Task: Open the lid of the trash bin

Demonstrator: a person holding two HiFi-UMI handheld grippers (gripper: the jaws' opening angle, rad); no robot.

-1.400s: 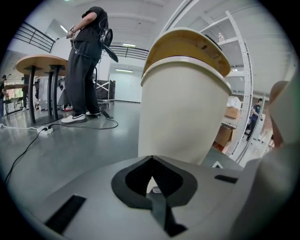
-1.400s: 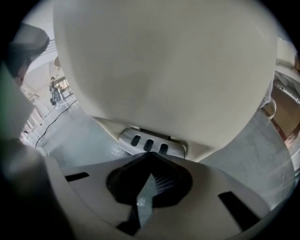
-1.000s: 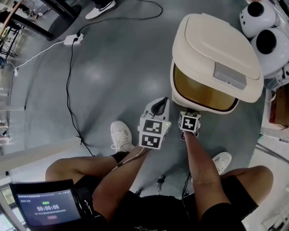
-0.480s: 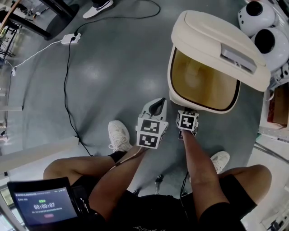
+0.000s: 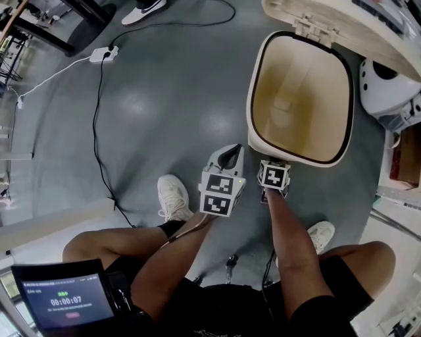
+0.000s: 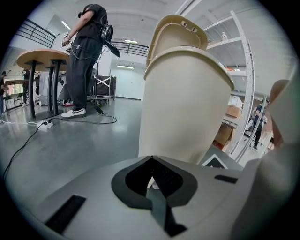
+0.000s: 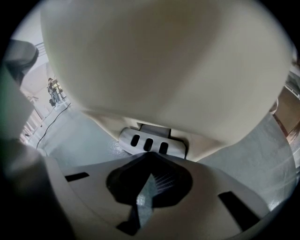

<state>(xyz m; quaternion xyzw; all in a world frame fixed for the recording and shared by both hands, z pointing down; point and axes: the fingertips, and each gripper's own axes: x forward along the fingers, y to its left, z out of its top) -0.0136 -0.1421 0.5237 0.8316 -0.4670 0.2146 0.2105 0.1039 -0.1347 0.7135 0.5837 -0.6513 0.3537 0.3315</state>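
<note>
Cream, tall, hard-plastic trash bin (image 5: 250,112) stands on the grey concrete floor (image 5: 164,99), directly ahead of the person's knees. Its mouth is fully exposed and the inside looks empty, so I judge it light: stiff thin walls, smooth and somewhat slippery, and liable to skid or tip if pushed at the rim. The matching cream hinged lid (image 5: 329,18) is already swung up and back at the far edge, standing about upright in the left gripper view (image 6: 176,29). It is a rigid shell on a rear hinge, and I judge that it will drop shut if whatever holds it up is let go. The best place to work it is not the lid but the small grey foot pedal (image 7: 150,142) with three slots at the front foot of the bin; judged to need a steady downward push, with no grasp required. Right hand-held gripper (image 5: 273,178): clenched, jaws together and holding nothing, its tip (image 7: 150,177) low at the bin's base, right at the pedal. Contact looks likely, but I cannot confirm it. Left hand-held gripper (image 5: 227,158): also clenched and empty (image 6: 151,182), just beside the right one, pointing at the bin wall without touching it.
</note>
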